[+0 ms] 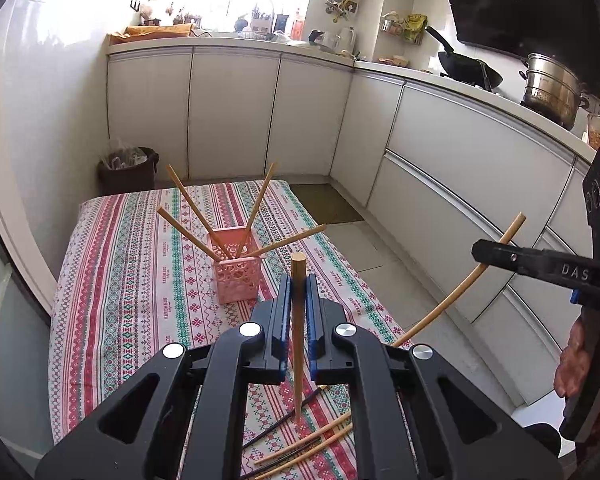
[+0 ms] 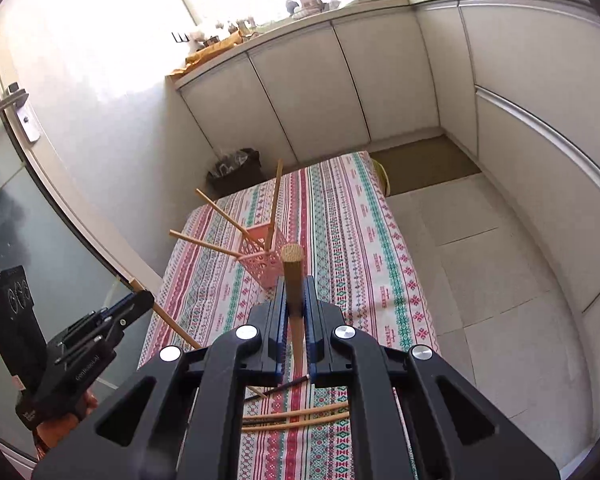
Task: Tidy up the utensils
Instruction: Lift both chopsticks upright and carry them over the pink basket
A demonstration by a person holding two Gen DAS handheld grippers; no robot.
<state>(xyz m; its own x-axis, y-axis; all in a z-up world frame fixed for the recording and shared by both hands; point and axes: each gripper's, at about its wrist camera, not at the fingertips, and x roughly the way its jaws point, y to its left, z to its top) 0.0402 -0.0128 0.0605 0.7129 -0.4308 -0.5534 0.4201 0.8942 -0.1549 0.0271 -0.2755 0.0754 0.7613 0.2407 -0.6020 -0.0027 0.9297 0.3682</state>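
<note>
Left wrist tongs (image 1: 299, 300): clamped on 1 wooden chopstick (image 1: 298, 344), upright, tip hanging over the worktop (image 1: 112, 280).
Pink basket (image 1: 236, 276): held 4 splayed chopsticks.
Right wrist tongs (image 2: 296, 304): gripped another chopstick (image 2: 293, 284), long axis toward camera.
Handling: light, stiff, slick; best pinched mid-shaft.

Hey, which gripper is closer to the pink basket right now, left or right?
Left, by a modest margin. The left gripper is just short of the pink basket; the right gripper hovers off to its side, each shut on a chopstick.
</note>
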